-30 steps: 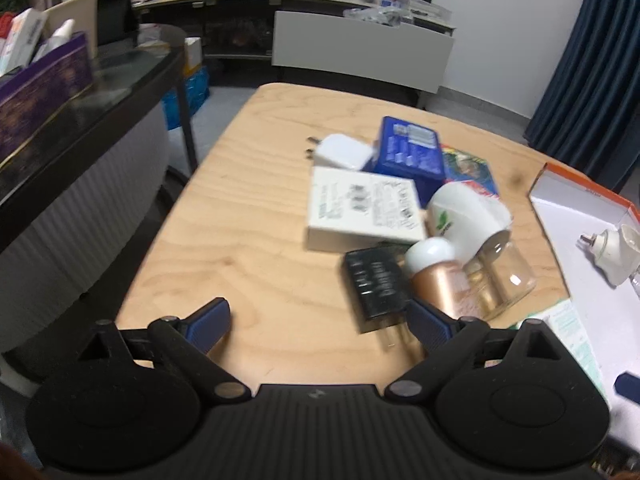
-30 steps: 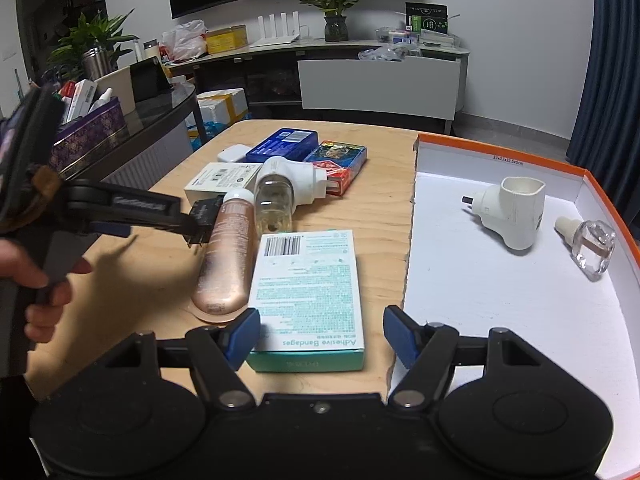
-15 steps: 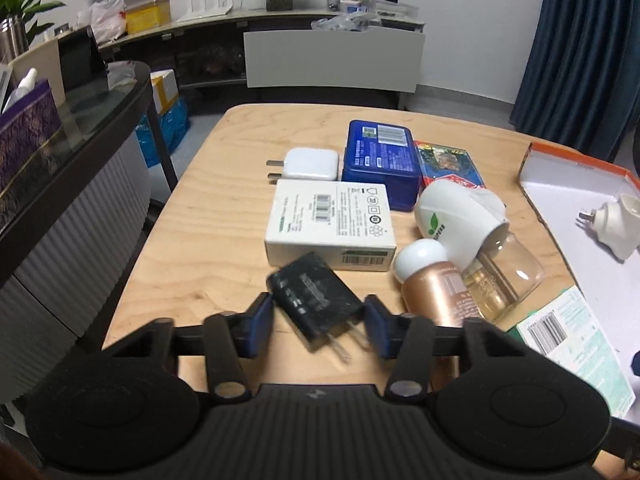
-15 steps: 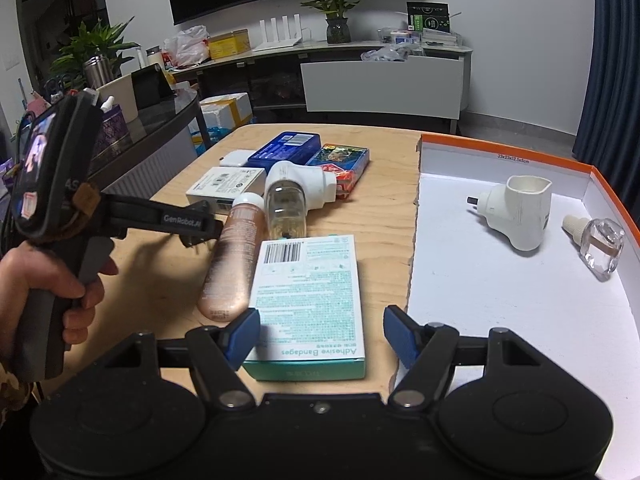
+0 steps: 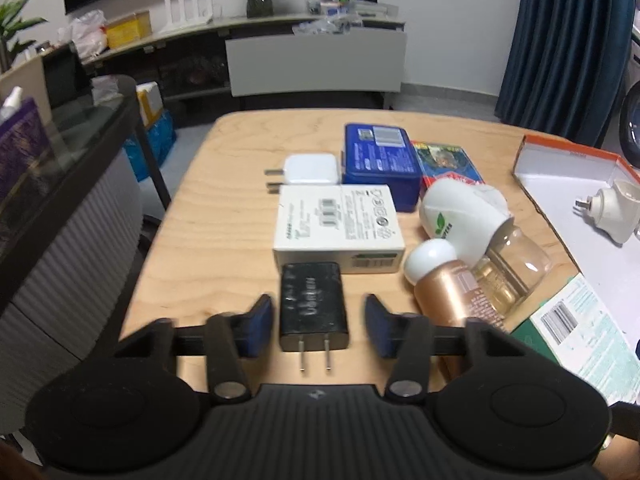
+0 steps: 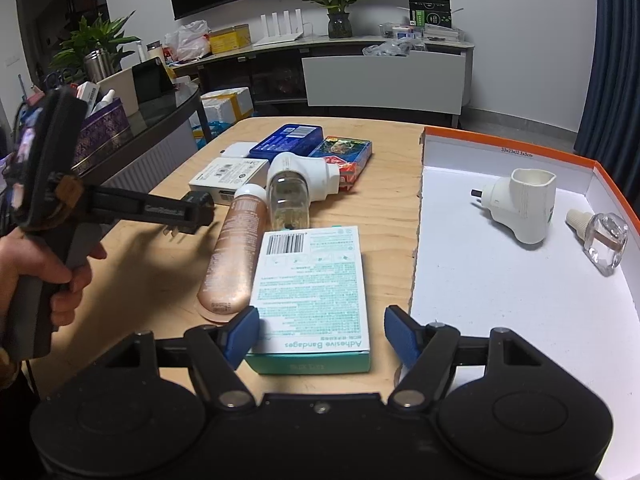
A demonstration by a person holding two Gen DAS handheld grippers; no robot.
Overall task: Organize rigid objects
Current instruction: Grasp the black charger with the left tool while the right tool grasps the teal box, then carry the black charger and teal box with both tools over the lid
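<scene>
Wooden table [image 5: 208, 216] is carrying the clutter, and on its near edge we are bracketing the black charger [image 5: 313, 305], prongs toward us, with the left gripper [image 5: 318, 330], whose jaws have just been closing yet are showing slim gaps either side. To grip well, we are judging it best to centre on the flat flanks, clear of the white box [image 5: 338, 227] touching its far end. Our right gripper [image 6: 322, 336] is hovering apart over the bandage box [image 6: 310, 292], beside the orange-rimmed tray [image 6: 500, 148].
</scene>
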